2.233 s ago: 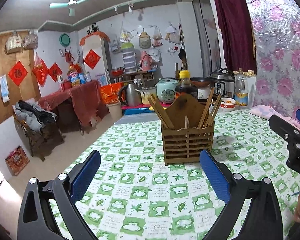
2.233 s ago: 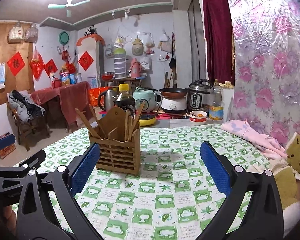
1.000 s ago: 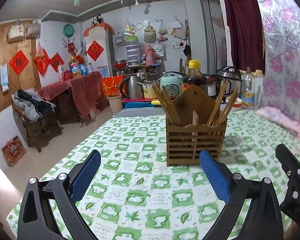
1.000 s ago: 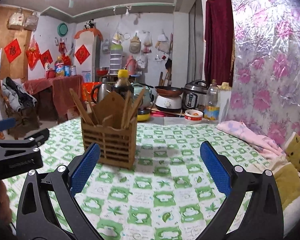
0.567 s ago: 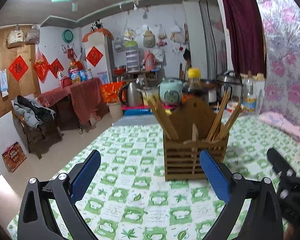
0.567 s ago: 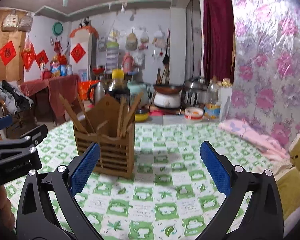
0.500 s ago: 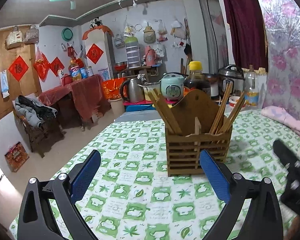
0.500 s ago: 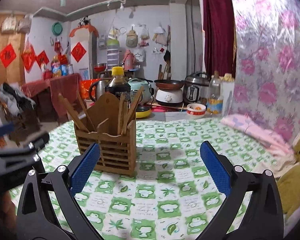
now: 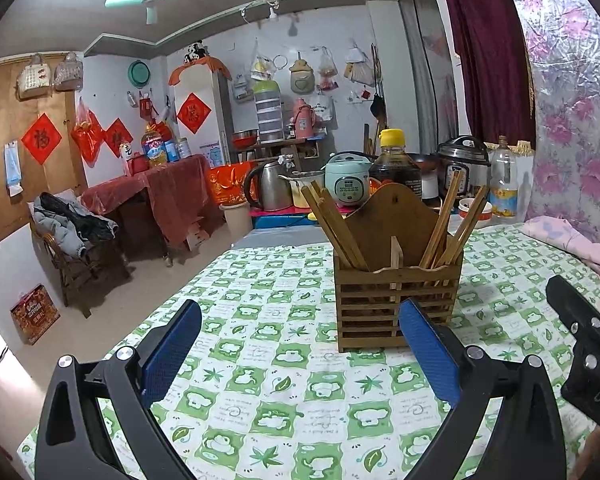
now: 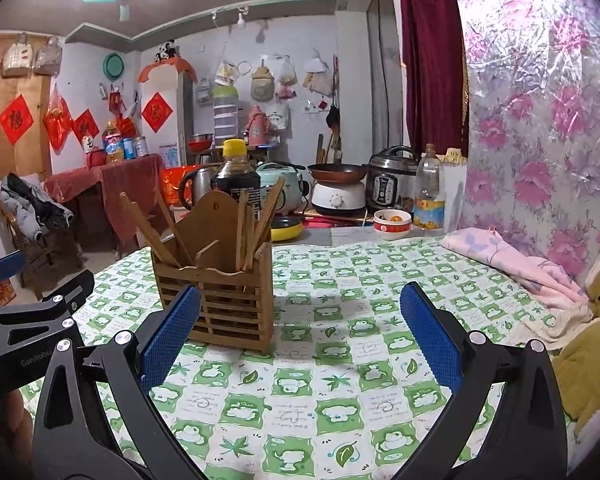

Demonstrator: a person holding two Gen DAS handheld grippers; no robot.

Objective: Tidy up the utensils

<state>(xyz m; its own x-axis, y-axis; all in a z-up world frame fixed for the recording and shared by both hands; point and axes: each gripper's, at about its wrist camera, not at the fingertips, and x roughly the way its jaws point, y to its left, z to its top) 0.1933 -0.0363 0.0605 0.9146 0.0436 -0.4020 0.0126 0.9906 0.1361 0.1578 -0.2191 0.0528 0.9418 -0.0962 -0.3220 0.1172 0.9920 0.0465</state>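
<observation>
Holder: a slatted wooden utensil holder (image 9: pixel 396 300) stands upright on the green-and-white checked tablecloth (image 9: pixel 284 360), its tall arched back panel on the far side; the slatted front faces both cameras
Chopsticks: wooden chopsticks (image 9: pixel 334 230) stand in it with their long axes near vertical; one bundle in the left compartment leans up and to the left, another (image 9: pixel 450 220) in the right compartment leans up and to the right; a low divider stands between them
Left gripper: the left gripper (image 9: pixel 300 356) has its blue-padded fingers (image 9: pixel 172 350) spread wide with nothing between them; it hovers above the cloth, the holder ahead and partly behind the right-hand pad
Right gripper: the right gripper (image 10: pixel 300 356) is likewise spread wide and empty; the holder (image 10: pixel 216 280) sits ahead to its left, behind the left-hand pad
Left view only: the right tool's black body at the lower right edge; a chair draped with clothes (image 9: pixel 74 220) on the floor
Right view only: the left tool's body at the left edge; a pink cloth (image 10: pixel 512 258) and yellow-green fabric (image 10: pixel 588 360) along the table's right side
Behind the holder: a dark sauce bottle (image 10: pixel 236 180) with a yellow cap, partly hidden by the back panel; a kettle (image 9: pixel 268 188), a rice cooker (image 9: pixel 346 180), a pressure cooker (image 10: pixel 392 180), a clear bottle (image 10: pixel 430 196)
Path: bare cloth lies between each gripper and the holder
</observation>
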